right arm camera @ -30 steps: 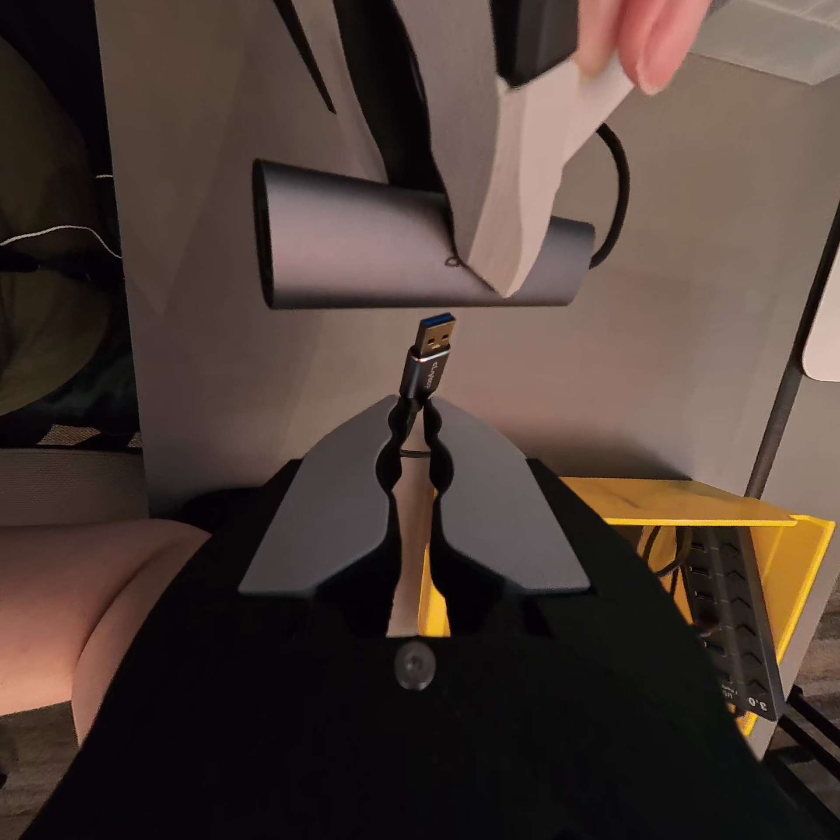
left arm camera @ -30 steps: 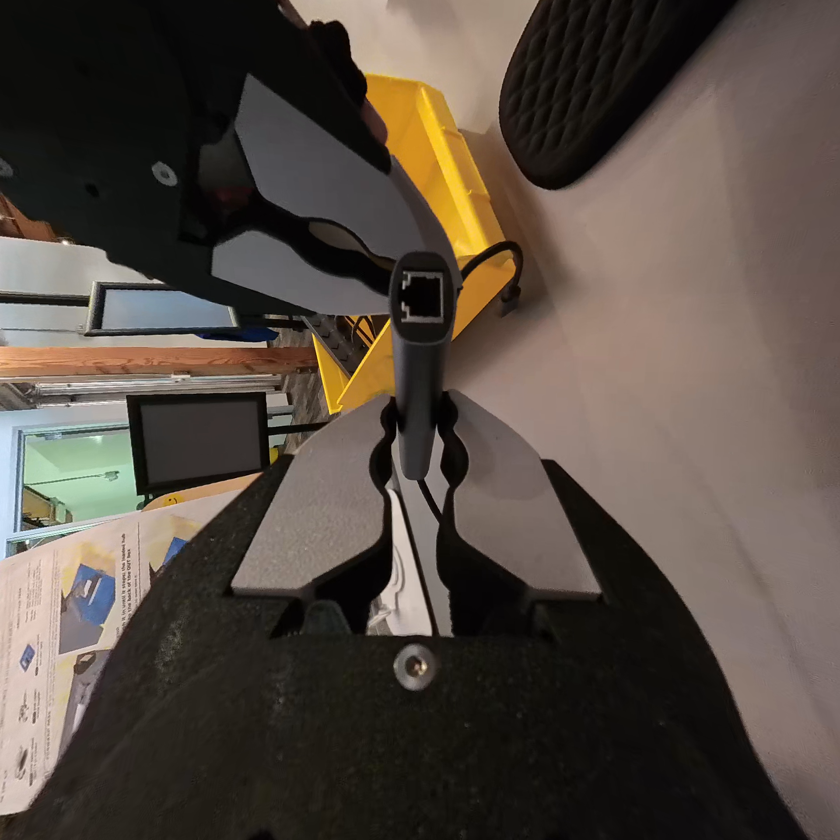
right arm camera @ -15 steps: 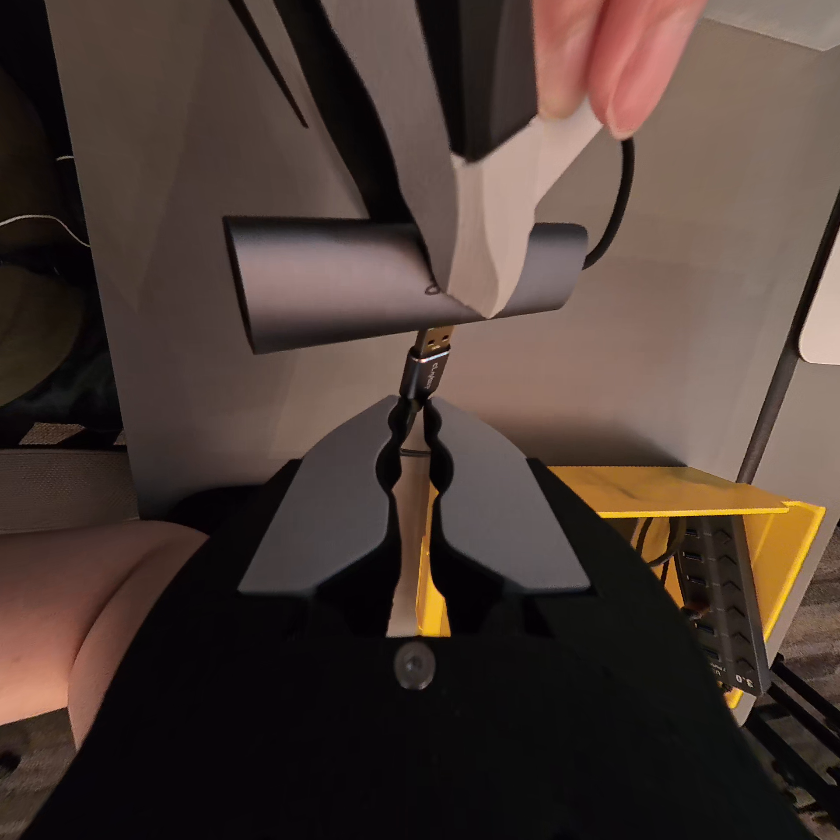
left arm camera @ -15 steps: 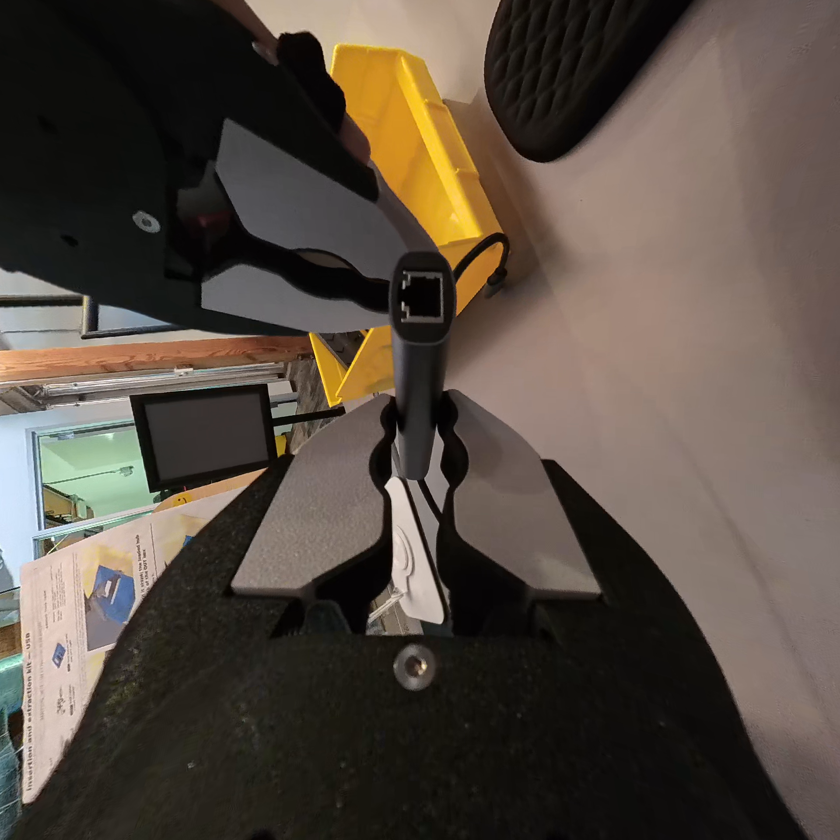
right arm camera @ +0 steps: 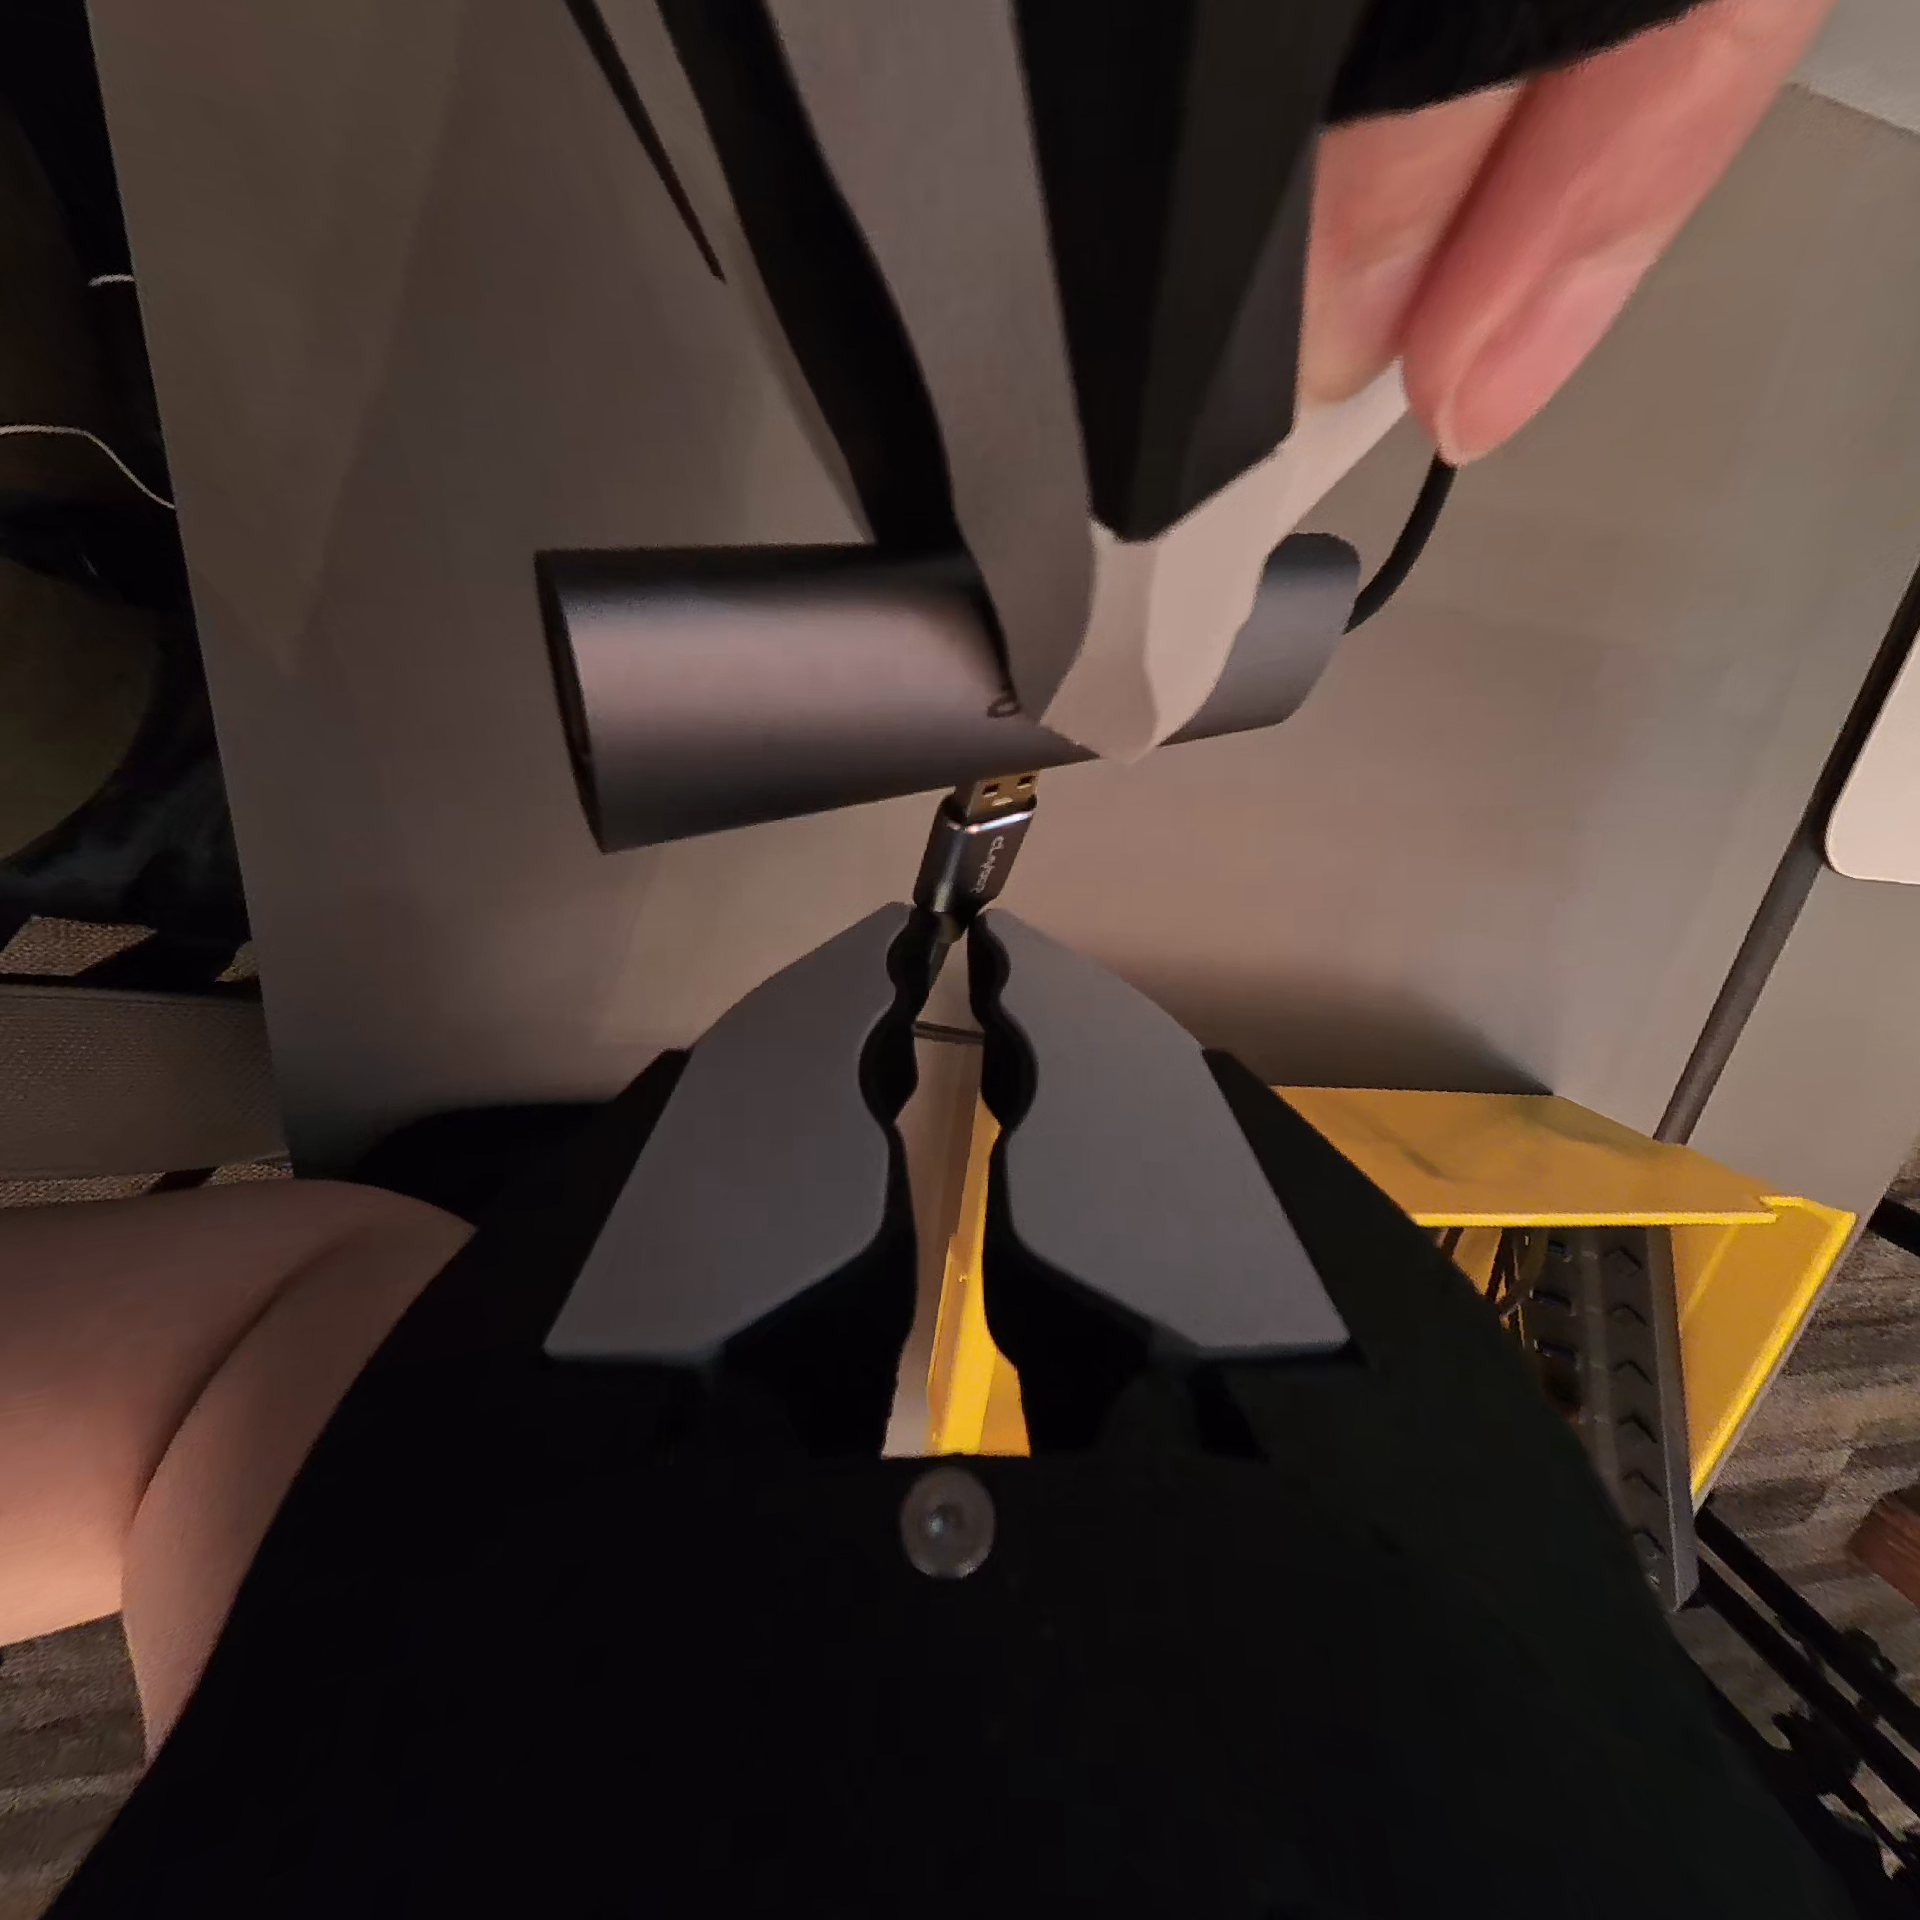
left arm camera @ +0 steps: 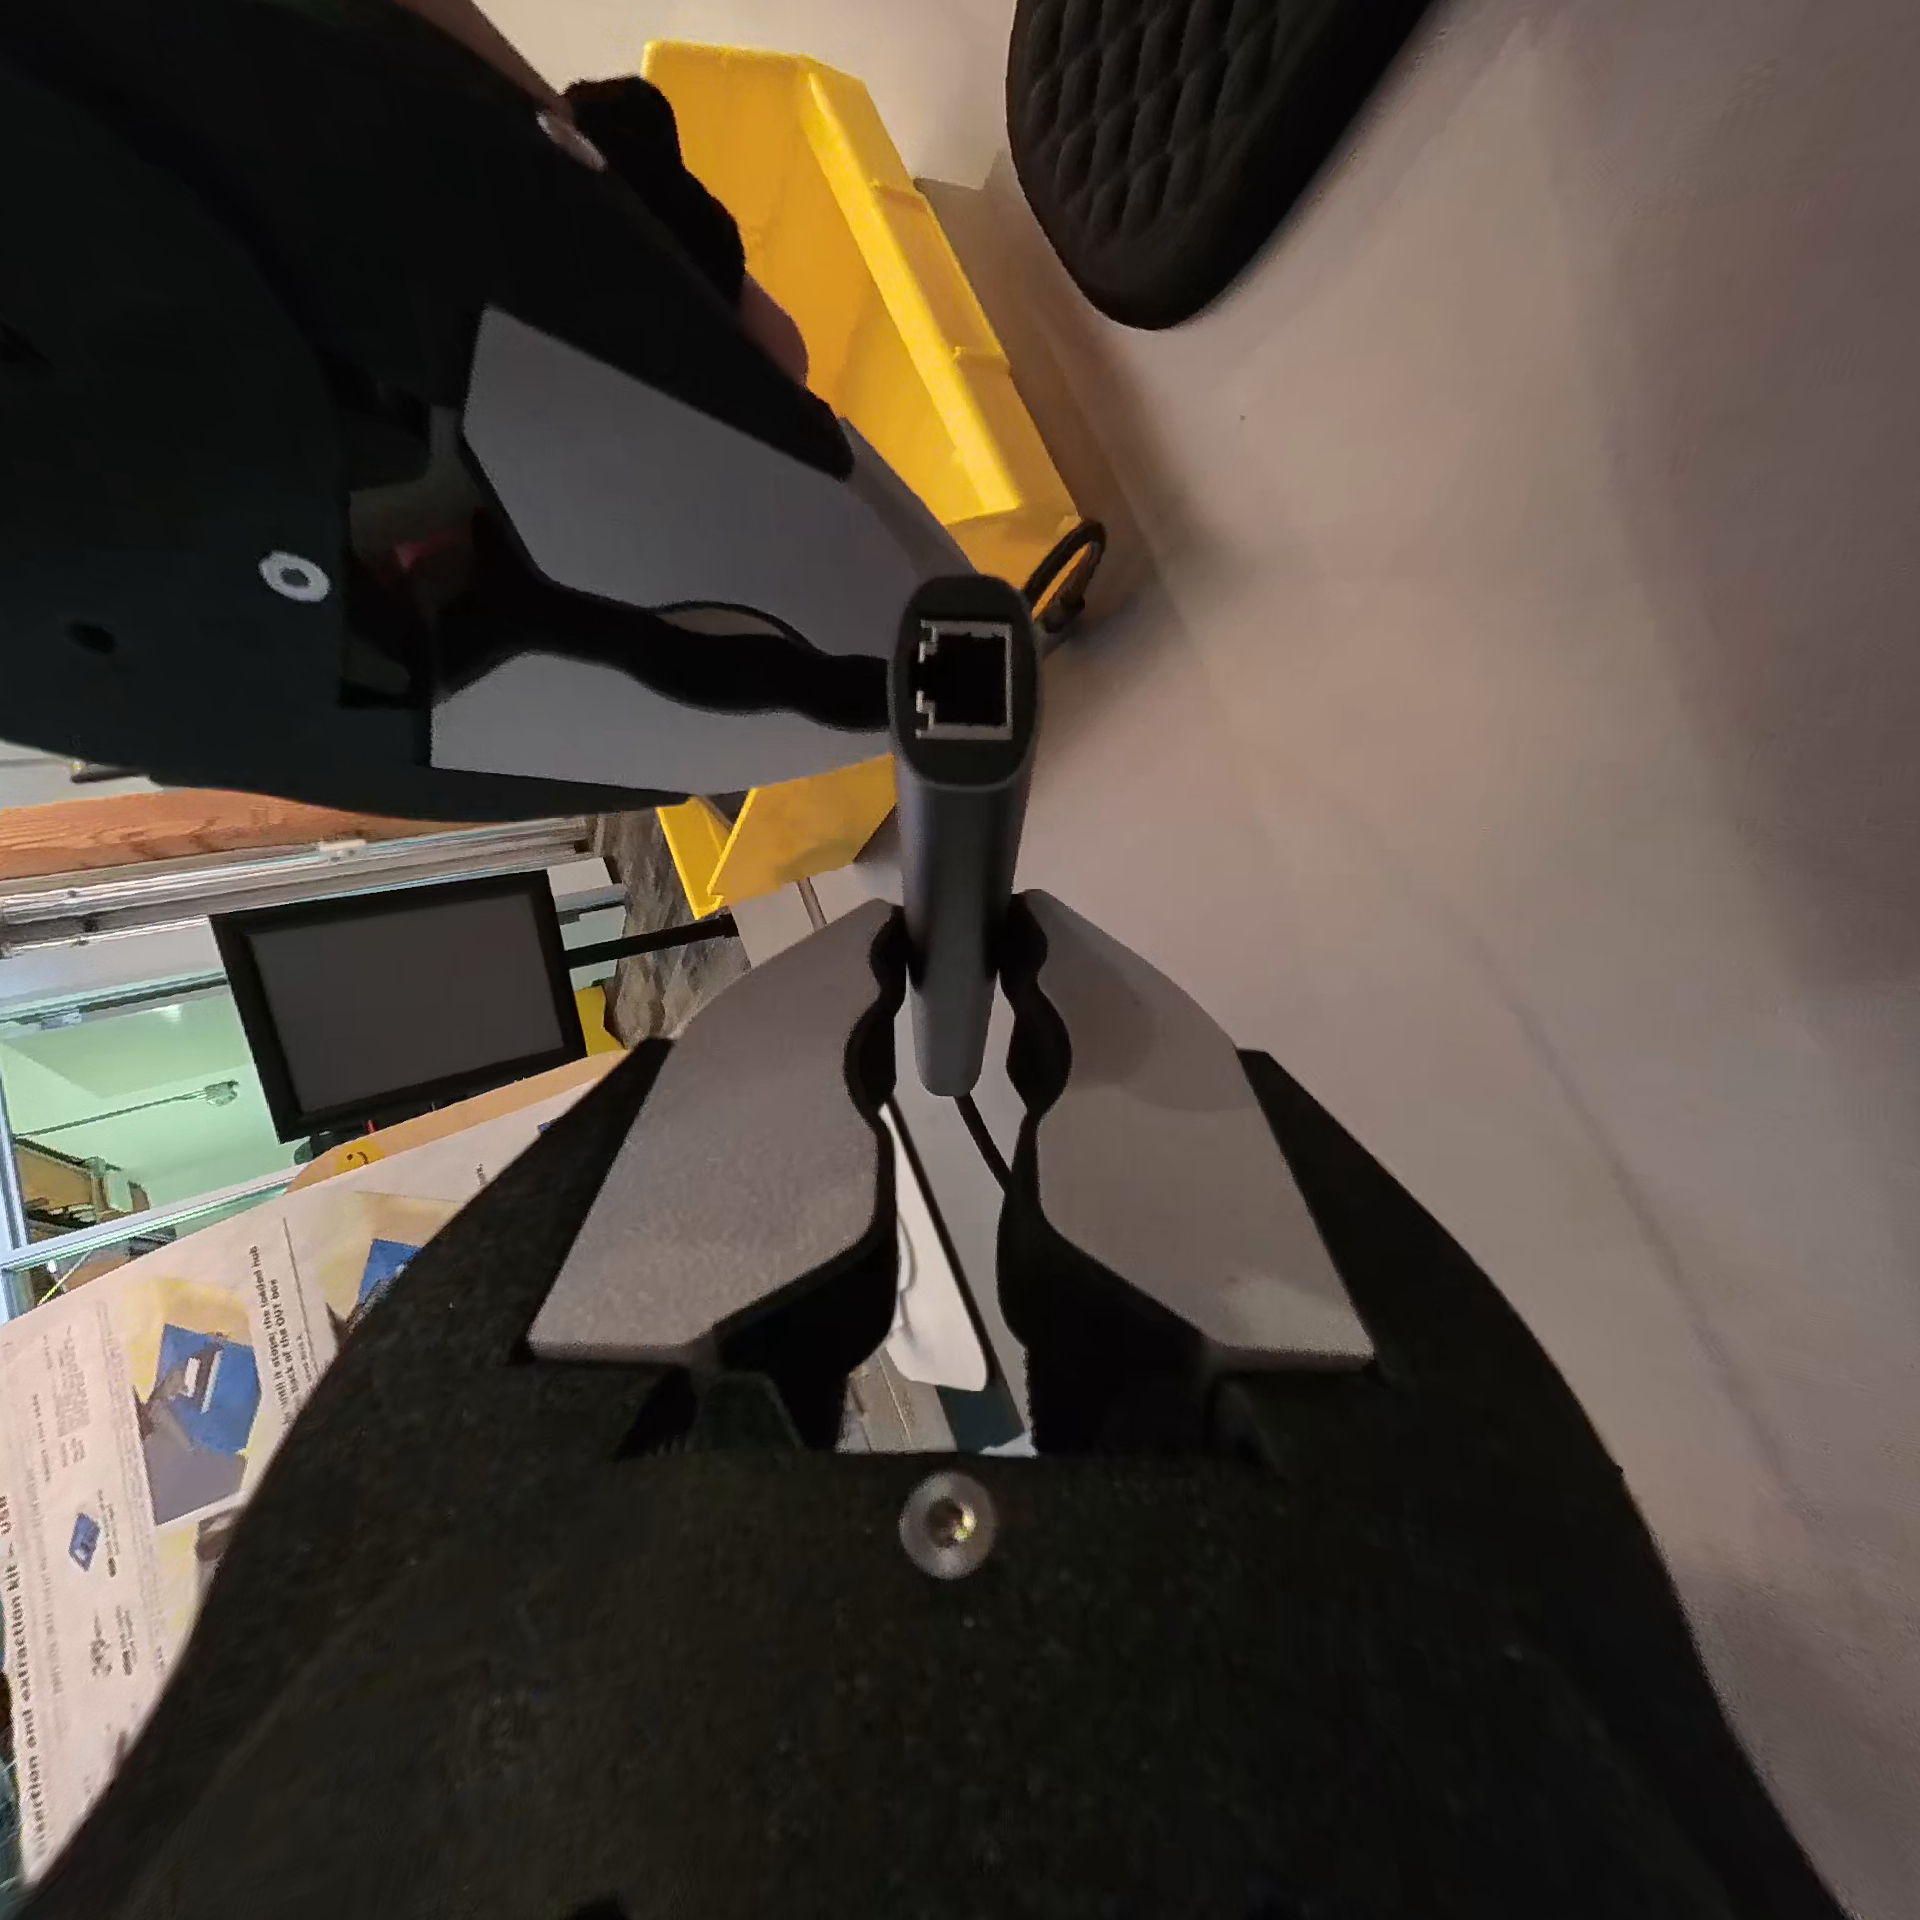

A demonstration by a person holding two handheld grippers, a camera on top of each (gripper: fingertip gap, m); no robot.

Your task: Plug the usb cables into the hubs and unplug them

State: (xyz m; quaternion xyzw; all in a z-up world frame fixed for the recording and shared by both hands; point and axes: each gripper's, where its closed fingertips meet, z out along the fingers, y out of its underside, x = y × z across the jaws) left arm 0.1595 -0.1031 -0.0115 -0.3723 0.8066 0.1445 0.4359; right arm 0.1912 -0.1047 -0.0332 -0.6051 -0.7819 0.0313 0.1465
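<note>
right gripper clenched on grey metal-shelled usb plug, tip at underside of dark grey oblong hub | left gripper clamped on that hub | risk: tilted plug jams or skids off port | yellow plastic bin beyond hub holds black multi-port hub strip with cables

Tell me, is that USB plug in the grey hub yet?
Not fully in. The USB plug meets the hub's underside, its metal tip still exposed; how far it has entered cannot be told.
</note>
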